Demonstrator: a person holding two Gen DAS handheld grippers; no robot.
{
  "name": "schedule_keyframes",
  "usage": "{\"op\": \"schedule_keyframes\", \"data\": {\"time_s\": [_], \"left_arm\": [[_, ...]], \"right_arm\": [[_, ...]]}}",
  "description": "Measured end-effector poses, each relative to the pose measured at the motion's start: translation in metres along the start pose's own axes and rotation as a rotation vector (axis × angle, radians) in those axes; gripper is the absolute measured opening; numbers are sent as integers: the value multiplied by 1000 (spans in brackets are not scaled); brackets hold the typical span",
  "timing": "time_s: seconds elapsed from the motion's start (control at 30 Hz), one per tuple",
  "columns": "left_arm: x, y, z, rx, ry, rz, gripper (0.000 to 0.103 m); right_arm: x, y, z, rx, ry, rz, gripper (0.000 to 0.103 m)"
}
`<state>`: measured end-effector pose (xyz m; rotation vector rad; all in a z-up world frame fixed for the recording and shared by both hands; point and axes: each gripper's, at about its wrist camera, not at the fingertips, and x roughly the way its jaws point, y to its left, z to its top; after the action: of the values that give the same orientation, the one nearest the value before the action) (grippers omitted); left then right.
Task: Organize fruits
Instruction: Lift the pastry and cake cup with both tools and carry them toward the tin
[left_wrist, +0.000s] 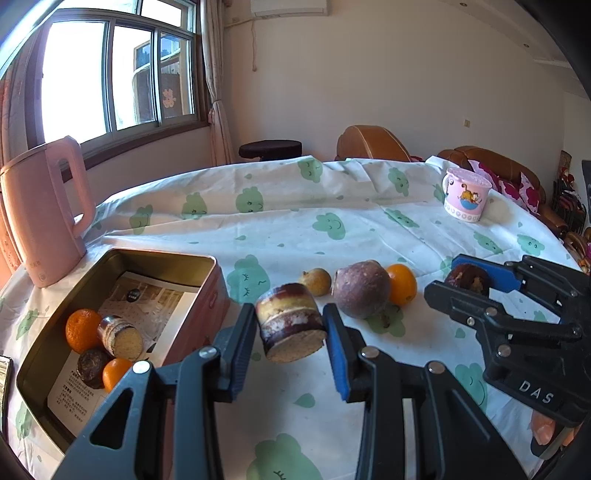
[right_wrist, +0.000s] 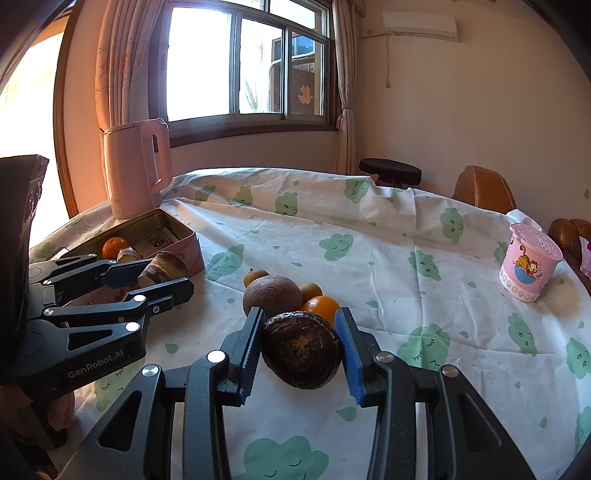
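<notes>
My left gripper (left_wrist: 291, 328) is shut on a short cut piece of sugarcane (left_wrist: 291, 320), held above the cloth just right of the open pink tin (left_wrist: 207, 280). The tin holds two oranges (left_wrist: 83, 329), another cane piece (left_wrist: 120, 337) and a dark round fruit (left_wrist: 92, 363). My right gripper (right_wrist: 300, 349) is shut on a dark brown round fruit (right_wrist: 301, 349); it also shows in the left wrist view (left_wrist: 468, 277). Behind it lie a passion fruit (right_wrist: 272, 295), an orange (right_wrist: 322, 306) and two small loquats (right_wrist: 255, 277).
A pink kettle (left_wrist: 44, 214) stands behind the tin at the table's left. A pink cartoon mug (left_wrist: 466, 199) stands at the far right. The round table has a white cloth with green clouds (left_wrist: 295, 229). Brown chairs (left_wrist: 369, 142) stand beyond it.
</notes>
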<state>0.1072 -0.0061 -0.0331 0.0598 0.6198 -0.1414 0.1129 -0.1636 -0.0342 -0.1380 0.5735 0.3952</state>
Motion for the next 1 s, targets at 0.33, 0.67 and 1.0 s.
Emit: {"op": "schedule_keyframes", "data": {"time_s": [0.33, 0.67, 1.0], "left_arm": [[-8, -1, 0, 3, -44, 20, 39], [-15, -2, -1, 6, -82, 36, 39], [-23, 0, -2, -5, -125, 39, 39]], "right_arm": [[-6, 1, 0, -7, -37, -4, 42], [-13, 1, -1, -10, -73, -10, 42], [-19, 0, -2, -8, -108, -12, 42]]}}
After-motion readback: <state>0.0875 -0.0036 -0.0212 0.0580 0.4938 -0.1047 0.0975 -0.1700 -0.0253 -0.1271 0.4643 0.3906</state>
